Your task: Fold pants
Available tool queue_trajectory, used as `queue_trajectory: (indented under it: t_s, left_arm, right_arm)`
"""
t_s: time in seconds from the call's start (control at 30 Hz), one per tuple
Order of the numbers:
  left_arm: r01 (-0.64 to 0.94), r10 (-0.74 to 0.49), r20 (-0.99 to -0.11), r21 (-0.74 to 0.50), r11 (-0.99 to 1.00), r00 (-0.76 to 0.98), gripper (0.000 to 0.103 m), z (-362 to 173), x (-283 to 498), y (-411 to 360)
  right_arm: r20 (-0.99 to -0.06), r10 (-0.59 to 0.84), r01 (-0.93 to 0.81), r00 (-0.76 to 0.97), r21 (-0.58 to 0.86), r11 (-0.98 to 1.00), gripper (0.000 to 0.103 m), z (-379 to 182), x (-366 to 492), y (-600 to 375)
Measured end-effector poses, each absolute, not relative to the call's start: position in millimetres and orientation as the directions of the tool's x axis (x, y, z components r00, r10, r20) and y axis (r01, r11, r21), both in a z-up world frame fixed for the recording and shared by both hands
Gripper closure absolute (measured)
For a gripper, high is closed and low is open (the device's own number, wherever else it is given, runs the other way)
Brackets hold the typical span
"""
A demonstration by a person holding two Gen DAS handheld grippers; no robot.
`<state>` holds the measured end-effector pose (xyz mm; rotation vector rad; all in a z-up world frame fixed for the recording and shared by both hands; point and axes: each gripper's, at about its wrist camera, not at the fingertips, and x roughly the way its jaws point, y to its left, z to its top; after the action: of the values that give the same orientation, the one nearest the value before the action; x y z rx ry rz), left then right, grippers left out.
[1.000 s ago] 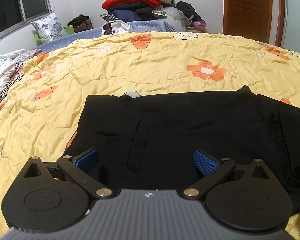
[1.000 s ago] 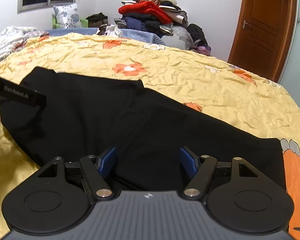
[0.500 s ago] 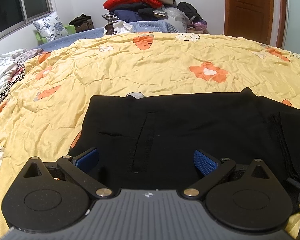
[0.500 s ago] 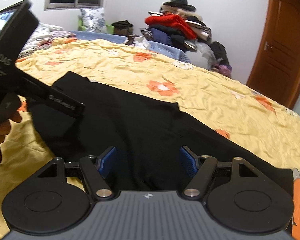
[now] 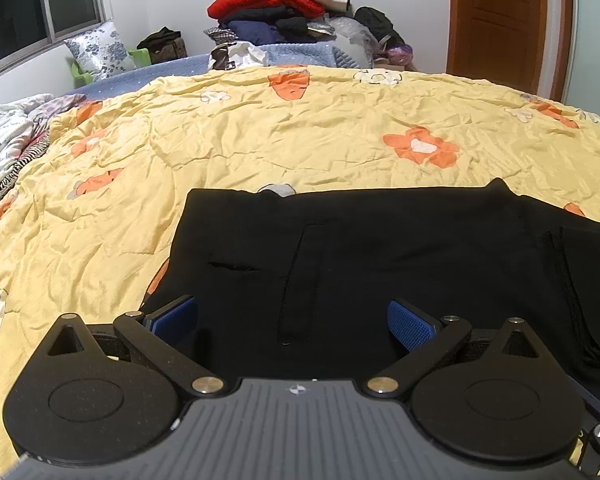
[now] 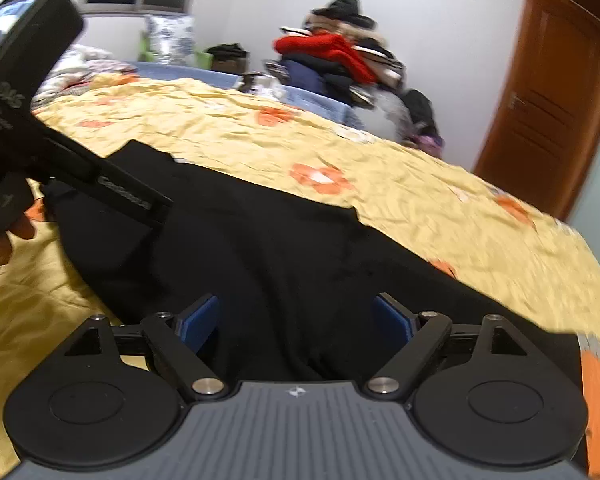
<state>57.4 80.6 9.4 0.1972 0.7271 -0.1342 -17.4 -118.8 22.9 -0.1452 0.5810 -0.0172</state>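
A: Black pants (image 5: pixel 380 264) lie flat on the yellow quilt (image 5: pixel 260 140). Left tool (image 5: pixel 292 316) hangs over the waist end, jaws wide, gripping nothing.

B: Right tool (image 6: pixel 296 320), further along the pants towards the legs: jaws have just been opening, cloth lies below them, nothing pinched.

A: The risk?

B: Catching one layer only, I'd judge; the fold drags crooked.

A: Orientation?

B: Long axis runs crosswise from the left tool, waist left, legs right.

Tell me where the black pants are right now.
The black pants lie spread flat on the yellow flowered bedspread, low in both wrist views, just ahead of the open left gripper and right gripper.
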Motion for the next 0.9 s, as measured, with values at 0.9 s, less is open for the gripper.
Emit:
queue_trajectory:
  t_s: [0.9]
  left_arm:
    - [0.234,-0.062,-0.672,0.169,0.958,0.738,0.0,13.5,34.1,63.7]
  right_arm:
    - [-0.541,-0.148,0.087,0.828,-0.136,0.987,0.004,20.2,-57.4,-135.5]
